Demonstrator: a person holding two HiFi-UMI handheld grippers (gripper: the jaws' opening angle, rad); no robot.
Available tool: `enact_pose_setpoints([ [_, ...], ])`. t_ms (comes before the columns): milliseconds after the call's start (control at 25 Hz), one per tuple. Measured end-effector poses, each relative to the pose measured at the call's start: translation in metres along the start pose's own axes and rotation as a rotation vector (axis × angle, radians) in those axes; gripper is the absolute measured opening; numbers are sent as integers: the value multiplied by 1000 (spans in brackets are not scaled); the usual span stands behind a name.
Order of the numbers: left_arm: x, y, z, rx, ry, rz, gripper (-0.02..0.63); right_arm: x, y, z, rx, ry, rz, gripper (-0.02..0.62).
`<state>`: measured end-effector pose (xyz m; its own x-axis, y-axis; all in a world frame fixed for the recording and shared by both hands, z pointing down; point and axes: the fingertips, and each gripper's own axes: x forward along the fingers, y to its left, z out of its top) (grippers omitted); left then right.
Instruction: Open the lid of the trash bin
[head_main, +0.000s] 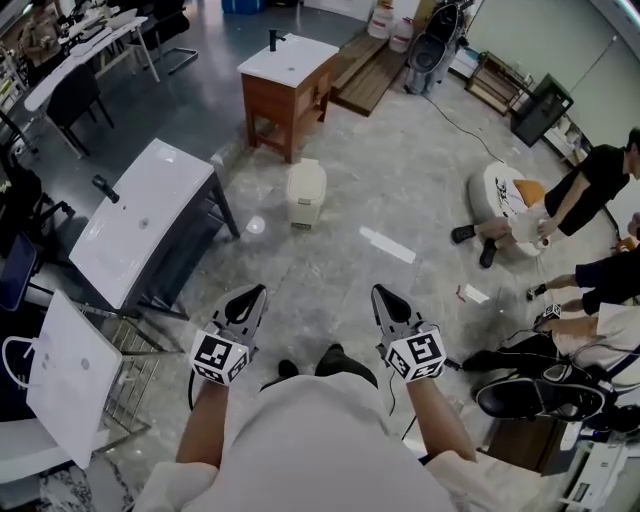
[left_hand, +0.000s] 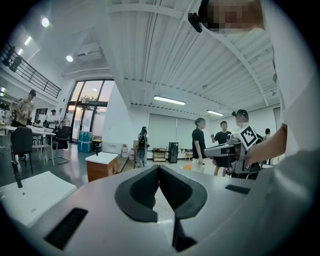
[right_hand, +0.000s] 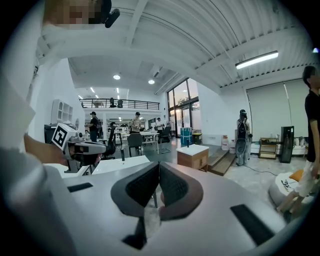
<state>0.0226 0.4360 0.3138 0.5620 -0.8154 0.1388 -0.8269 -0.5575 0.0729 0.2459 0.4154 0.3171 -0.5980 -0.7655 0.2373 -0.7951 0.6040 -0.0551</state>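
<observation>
The trash bin (head_main: 306, 193) is a small cream bin with its lid down. It stands on the grey floor well ahead of me, between the two cabinets. My left gripper (head_main: 257, 292) and right gripper (head_main: 379, 293) are held side by side at waist height, pointing forward and far short of the bin. In the left gripper view the jaws of the left gripper (left_hand: 159, 168) meet at the tip with nothing between them. The right gripper (right_hand: 158, 165) is likewise shut and empty. Neither gripper view shows the bin.
A wooden cabinet (head_main: 288, 75) with a white top and black tap stands behind the bin. A white sink counter (head_main: 140, 220) on a dark frame and a white panel (head_main: 65, 365) are at my left. People (head_main: 590, 190) and cables (head_main: 540, 390) are at the right.
</observation>
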Motion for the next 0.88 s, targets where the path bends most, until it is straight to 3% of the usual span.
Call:
enact_pose_setpoints([
  [440, 24, 30, -2, 0, 8, 1, 17, 43, -10, 1, 5, 18, 31, 28],
  [880, 96, 65, 2, -7, 29, 23, 17, 107, -63, 7, -7, 43, 76, 28],
])
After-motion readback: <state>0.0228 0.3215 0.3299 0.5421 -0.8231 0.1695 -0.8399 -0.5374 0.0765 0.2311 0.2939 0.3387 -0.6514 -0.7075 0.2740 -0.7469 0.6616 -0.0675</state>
